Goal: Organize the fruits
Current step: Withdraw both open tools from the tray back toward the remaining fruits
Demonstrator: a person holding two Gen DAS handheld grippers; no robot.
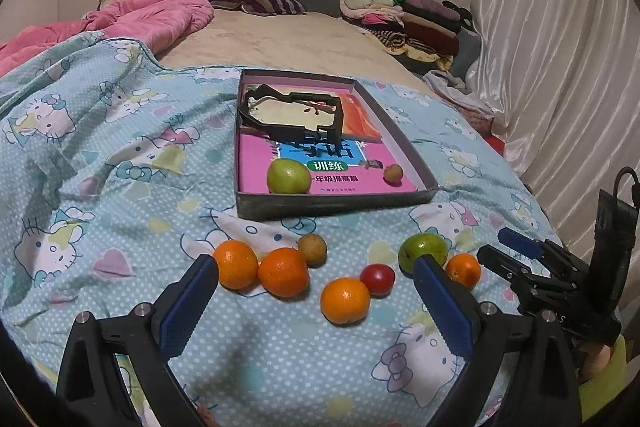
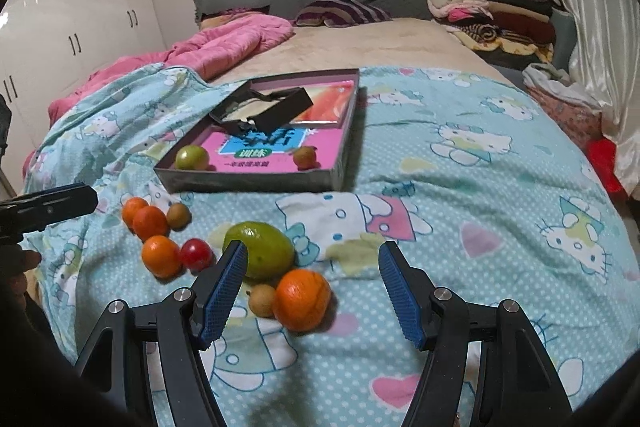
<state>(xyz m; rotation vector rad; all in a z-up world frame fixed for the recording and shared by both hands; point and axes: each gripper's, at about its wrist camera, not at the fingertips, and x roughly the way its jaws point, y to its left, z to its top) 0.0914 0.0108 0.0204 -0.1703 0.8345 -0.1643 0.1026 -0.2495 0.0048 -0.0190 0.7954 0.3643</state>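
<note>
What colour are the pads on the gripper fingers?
Blue, on black fingers; clearest in the right wrist view.

Both views are lit by warm, rather dim indoor light from above. The white wardrobe doors (image 2: pixel 72 11) show small glare spots, and the curtain (image 1: pixel 552 67) shines softly. Shadows under the fruits are short and soft. The fisheye lens bends the bed (image 2: pixel 440 147) strongly, and the picture corners are black. Fine detail looks slightly soft and noisy.

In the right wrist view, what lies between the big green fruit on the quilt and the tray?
Only bare quilt: nothing lies between the green fruit and the tray. The left wrist view shows the same gap.
</note>
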